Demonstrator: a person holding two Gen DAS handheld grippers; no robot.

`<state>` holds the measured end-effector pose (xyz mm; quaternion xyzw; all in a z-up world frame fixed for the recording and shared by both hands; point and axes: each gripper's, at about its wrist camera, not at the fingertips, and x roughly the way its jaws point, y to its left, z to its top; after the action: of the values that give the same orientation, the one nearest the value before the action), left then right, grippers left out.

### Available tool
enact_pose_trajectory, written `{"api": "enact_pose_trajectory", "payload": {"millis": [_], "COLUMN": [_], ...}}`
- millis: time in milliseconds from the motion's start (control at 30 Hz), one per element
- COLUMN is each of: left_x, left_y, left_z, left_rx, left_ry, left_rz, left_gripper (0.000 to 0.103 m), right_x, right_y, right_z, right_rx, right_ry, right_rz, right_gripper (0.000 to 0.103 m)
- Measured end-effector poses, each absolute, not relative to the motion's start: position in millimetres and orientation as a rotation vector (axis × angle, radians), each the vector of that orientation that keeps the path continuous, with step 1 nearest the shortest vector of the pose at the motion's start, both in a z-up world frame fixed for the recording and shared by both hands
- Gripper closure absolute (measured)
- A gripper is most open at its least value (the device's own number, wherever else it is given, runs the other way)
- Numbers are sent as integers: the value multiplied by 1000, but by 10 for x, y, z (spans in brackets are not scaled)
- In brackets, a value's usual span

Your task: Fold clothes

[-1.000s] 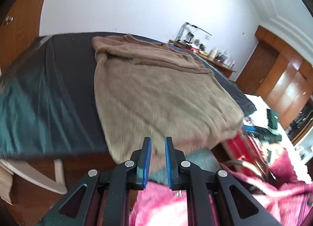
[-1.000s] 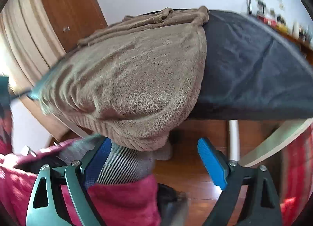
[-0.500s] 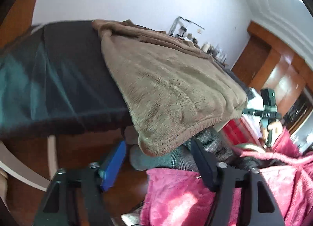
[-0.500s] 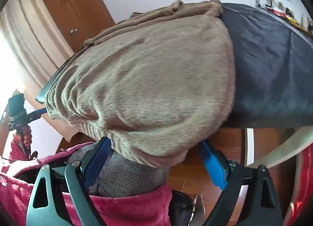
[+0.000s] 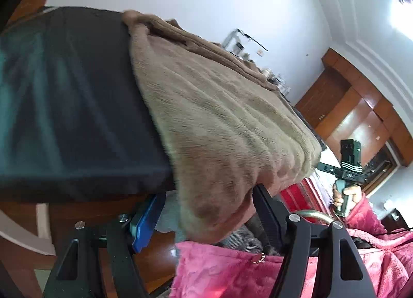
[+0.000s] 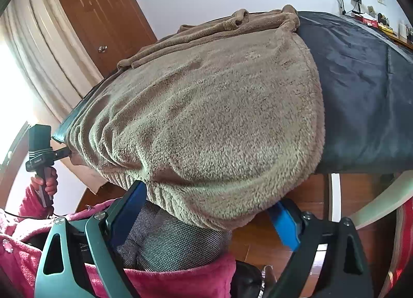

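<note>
Tan fleece garment lies rumpled, its hem overhanging.

Dark-covered table bears a brown fleece garment.

Garment on table, hem overhanging near edge

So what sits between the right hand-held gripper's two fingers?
In the right wrist view, the overhanging hem of the brown fleece garment hangs between the open fingers of the right hand-held gripper, not yet pinched.
</note>
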<state>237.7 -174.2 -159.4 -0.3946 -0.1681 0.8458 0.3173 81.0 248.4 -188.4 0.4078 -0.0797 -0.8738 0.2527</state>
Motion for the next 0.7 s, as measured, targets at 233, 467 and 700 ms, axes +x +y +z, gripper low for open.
{"api": "enact_pose_trajectory", "payload": {"millis": [233, 467, 700], "left_x": [2419, 2578, 2520], "left_y": [-1559, -1581, -1631], "left_z": [-1566, -1446, -1540], "left_rx": [-1048, -1006, -1031], "left_ry": [-387, -408, -445], "left_rz": [2204, 2211, 2189], "left_gripper": [71, 81, 81], "right_x": [843, 911, 914], "right_y": [2503, 2539, 2684], "right_z": [-1860, -1808, -1859], "right_rx": [1082, 1043, 1068], "right_ry": [-215, -210, -273], "right_rz": [-2404, -2374, -2334], "right_gripper": [72, 86, 82]}}
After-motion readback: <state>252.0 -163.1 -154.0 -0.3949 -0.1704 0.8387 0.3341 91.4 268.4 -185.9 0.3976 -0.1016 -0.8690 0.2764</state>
